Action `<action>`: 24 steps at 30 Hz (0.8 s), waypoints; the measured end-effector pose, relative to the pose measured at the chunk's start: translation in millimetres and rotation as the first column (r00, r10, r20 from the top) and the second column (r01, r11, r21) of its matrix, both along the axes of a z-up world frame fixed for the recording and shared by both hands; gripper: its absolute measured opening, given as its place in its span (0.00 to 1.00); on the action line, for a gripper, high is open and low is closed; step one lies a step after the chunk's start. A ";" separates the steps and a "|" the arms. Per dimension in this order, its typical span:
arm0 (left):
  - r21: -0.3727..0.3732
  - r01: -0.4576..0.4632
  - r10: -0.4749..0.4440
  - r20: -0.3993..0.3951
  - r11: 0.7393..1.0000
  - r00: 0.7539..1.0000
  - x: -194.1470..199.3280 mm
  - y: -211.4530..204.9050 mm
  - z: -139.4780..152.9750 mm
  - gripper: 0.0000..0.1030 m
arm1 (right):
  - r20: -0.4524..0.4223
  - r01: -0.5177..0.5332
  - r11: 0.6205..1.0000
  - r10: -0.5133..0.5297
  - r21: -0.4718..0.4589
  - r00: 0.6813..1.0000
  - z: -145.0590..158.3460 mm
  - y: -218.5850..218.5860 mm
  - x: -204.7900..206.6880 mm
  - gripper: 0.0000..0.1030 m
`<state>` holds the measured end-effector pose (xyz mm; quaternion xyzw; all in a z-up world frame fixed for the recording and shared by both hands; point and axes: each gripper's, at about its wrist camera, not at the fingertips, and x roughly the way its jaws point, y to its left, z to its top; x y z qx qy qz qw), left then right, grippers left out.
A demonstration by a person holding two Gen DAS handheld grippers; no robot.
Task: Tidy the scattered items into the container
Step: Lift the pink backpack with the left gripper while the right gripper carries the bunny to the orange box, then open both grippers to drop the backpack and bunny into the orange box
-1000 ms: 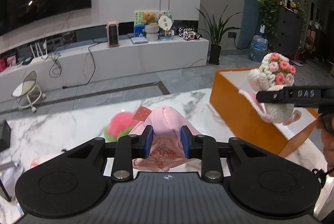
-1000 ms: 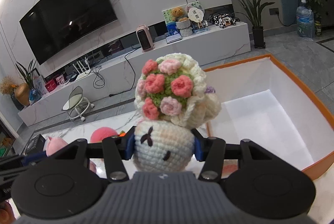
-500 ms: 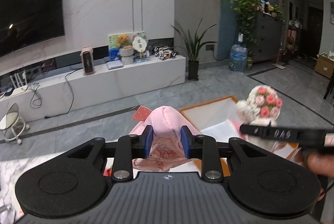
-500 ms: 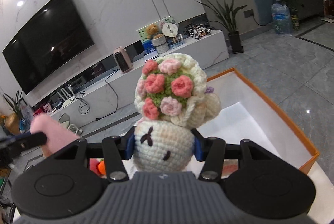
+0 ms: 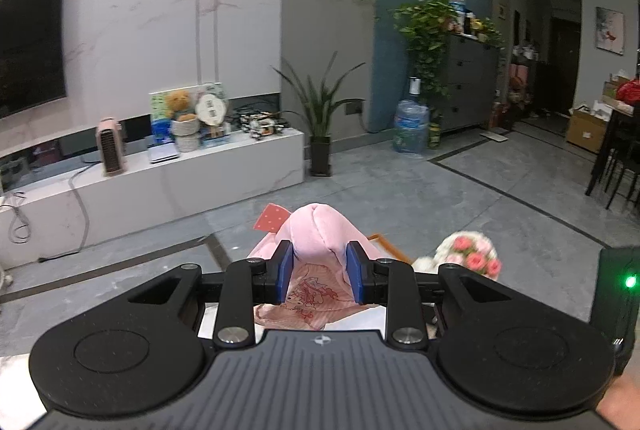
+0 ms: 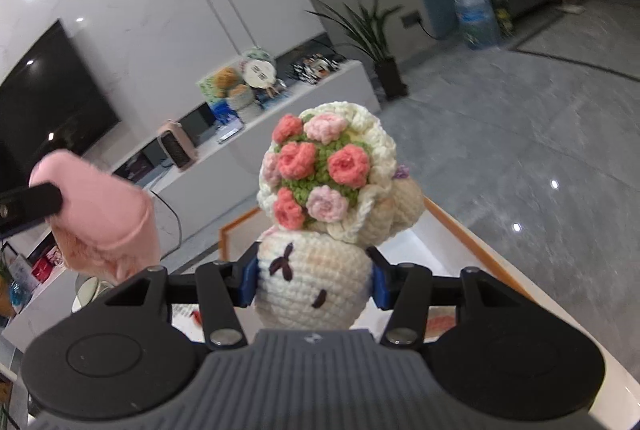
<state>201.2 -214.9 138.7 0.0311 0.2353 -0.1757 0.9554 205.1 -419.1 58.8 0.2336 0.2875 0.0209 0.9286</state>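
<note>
Your left gripper (image 5: 320, 272) is clamped on the pink plush (image 5: 320, 230) — pinched at its narrow top so the body hangs free below the fingers. Your right gripper (image 6: 314, 280) grips the crochet doll (image 6: 316, 278) by its round head, bouquet up. Both are airborne over the orange-rimmed container (image 6: 452, 220), doll deeper in. I'd release the doll first.
</note>
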 end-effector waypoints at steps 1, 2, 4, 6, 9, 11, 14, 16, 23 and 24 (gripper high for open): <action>-0.009 0.003 -0.003 -0.002 1.000 1.000 4.6 -4.3 -1.0 0.32 | -0.014 0.005 1.000 -0.005 0.001 1.000 -1.8 -2.9 2.4 0.54; -0.018 0.007 -0.007 -0.005 1.000 1.000 9.4 -8.3 -2.7 0.32 | -0.027 0.008 1.000 -0.008 0.000 1.000 -3.6 -5.1 4.6 0.54; -0.024 0.012 -0.013 -0.015 1.000 1.000 17.0 -14.2 -6.3 0.32 | -0.047 0.006 1.000 -0.007 -0.013 0.999 -6.7 -7.3 7.1 0.54; -0.028 0.018 -0.018 -0.026 0.999 0.999 24.2 -19.6 -9.8 0.32 | -0.071 -0.001 1.000 -0.001 -0.029 0.998 -9.6 -9.4 9.5 0.54; -0.022 0.016 -0.017 -0.050 1.000 0.999 34.0 -24.1 -19.3 0.33 | -0.106 -0.008 0.999 0.004 -0.041 0.994 -15.0 -13.5 11.8 0.54; -0.015 0.012 -0.013 -0.071 1.000 0.997 40.7 -25.3 -29.1 0.33 | -0.119 -0.007 0.999 0.001 -0.045 0.993 -17.8 -16.0 13.6 0.54; -0.006 0.010 -0.011 -0.100 1.000 0.995 46.4 -26.6 -40.6 0.33 | -0.125 -0.007 0.999 0.001 -0.047 0.992 -18.6 -17.5 16.4 0.54; -0.004 0.010 -0.010 -0.119 1.000 0.993 49.6 -26.6 -48.3 0.33 | -0.125 -0.011 0.999 0.005 -0.049 0.992 -18.4 -16.9 17.2 0.54; 0.010 0.011 -0.009 -0.172 1.000 0.985 57.0 -26.1 -69.8 0.33 | -0.169 -0.010 0.997 -0.003 -0.080 0.986 -24.0 -12.3 26.7 0.57; 0.008 0.009 -0.008 -0.179 1.000 0.984 57.7 -25.6 -71.0 0.34 | -0.173 -0.002 0.996 -0.012 -0.085 0.985 -24.0 -12.6 27.0 0.63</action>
